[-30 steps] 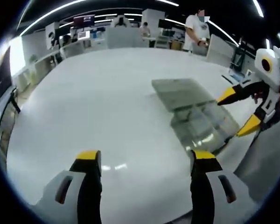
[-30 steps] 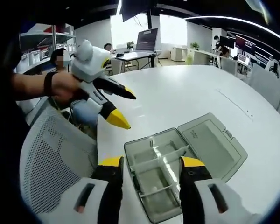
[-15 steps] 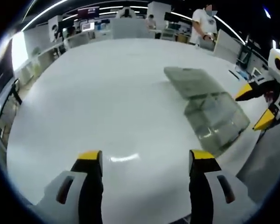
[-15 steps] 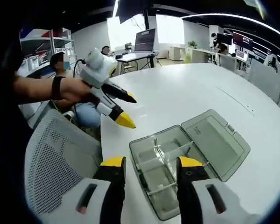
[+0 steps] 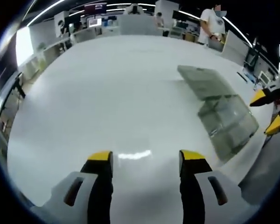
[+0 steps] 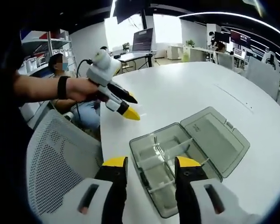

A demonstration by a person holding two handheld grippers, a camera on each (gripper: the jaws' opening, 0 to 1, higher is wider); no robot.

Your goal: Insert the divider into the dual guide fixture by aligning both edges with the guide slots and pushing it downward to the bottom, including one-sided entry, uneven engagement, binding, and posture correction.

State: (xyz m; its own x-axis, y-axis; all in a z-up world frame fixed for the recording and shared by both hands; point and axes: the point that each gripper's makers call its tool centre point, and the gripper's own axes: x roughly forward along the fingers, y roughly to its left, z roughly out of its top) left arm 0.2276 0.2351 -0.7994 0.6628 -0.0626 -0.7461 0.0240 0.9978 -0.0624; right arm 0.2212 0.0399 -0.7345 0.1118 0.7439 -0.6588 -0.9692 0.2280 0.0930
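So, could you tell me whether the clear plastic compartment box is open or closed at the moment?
Open. The clear plastic compartment box has its hinged lid swung fully back, lying flat on the white table, leaving the divided compartments exposed.

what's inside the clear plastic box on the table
Inside the open, smoky clear plastic compartment box, thin clear dividers split it into compartments that look empty. The right tool covers its near edge.

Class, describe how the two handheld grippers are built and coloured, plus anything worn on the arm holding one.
Each gripper, left gripper and right gripper, has black jaws with yellow tips on white-grey housings. A dark wristband sits on the arm, and a black cable runs near the left one.
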